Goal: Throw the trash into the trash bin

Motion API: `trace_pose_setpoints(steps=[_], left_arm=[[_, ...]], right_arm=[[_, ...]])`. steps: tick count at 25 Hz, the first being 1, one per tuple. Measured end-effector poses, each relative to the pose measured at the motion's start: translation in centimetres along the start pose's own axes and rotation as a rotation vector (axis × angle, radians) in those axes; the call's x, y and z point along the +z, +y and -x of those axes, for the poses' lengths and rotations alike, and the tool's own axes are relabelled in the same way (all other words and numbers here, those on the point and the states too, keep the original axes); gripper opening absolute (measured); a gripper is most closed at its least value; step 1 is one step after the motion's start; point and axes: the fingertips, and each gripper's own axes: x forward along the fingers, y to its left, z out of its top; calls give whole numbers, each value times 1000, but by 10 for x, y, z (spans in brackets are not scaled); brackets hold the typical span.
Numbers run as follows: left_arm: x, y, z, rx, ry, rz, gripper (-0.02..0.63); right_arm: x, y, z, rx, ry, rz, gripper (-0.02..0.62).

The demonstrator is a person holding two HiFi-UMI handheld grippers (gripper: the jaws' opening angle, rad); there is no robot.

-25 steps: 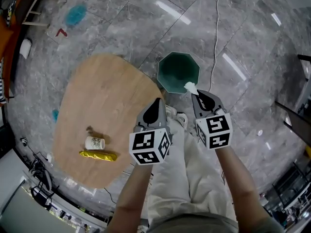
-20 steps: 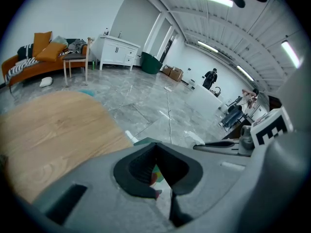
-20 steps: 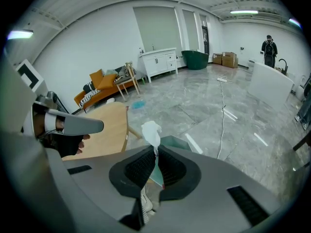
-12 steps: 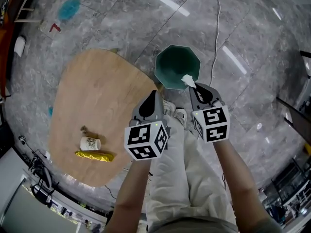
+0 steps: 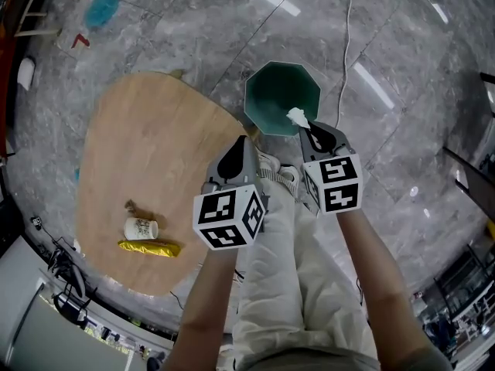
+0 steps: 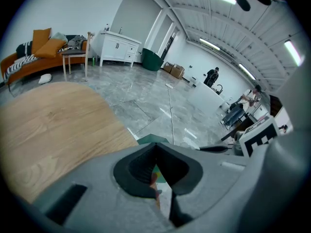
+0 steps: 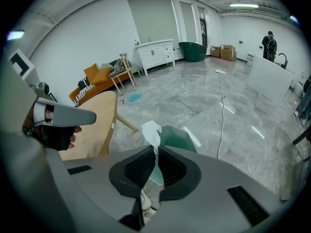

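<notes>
One piece of trash is in hand and three lie on the counter [image 5: 155,153]. The right claw [image 5: 311,132] is closed on a crumpled white tissue [image 5: 296,116]. In the right gripper view the pads pinch its lower end and the rest stands up above the jaws. In the head view the tissue sits right of centre, over the near rim of the green octagonal trash bin [image 5: 267,103]. The bin stands on the grey floor just past the counter's right edge, and no trash is visible inside it. The left claw [image 5: 241,144] is closed with its jaws meeting at the tips. A small coloured patch shows in the slit in the left gripper view; I cannot tell what it is, and nothing is evidently held. At lower left of the head view lie a paper cup [image 5: 141,228], apparently on its side, a yellow wrapper [image 5: 151,247] just below it, and a small brown scrap [image 5: 131,205] above it. Judgement: the first drop is nearly done and needs only a release over the bin, with three pieces left to fetch.
</notes>
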Motion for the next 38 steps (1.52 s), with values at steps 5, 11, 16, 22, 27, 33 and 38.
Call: trace_pose_setpoints(steps=[5,11,16,22,27,33,38], left_arm=[[-1,3,-2,0,5,-4,10],[4,1,0,-9,-5,-4,9],[8,-3,3,-17,-12,-6,9],[7,-5,5,-21,-15,-10,10],[8,-9,7,-21,-18,-9,9],[10,-12,8,-19,-24,-10,9],[14,-14,10,-20,-29,-8,9]], right_arm=[[-6,-2,-5,-8,20,-2,21],[-7,-2,-7,-13,40,-1,23],[-7,0,-5,-10,53,13,25],[-8,3,-5,2,58,22,124],[-6,3,0,9,57,15,124],[-6,8,5,33,51,-4,124],[-2,11,8,32,42,1,124]])
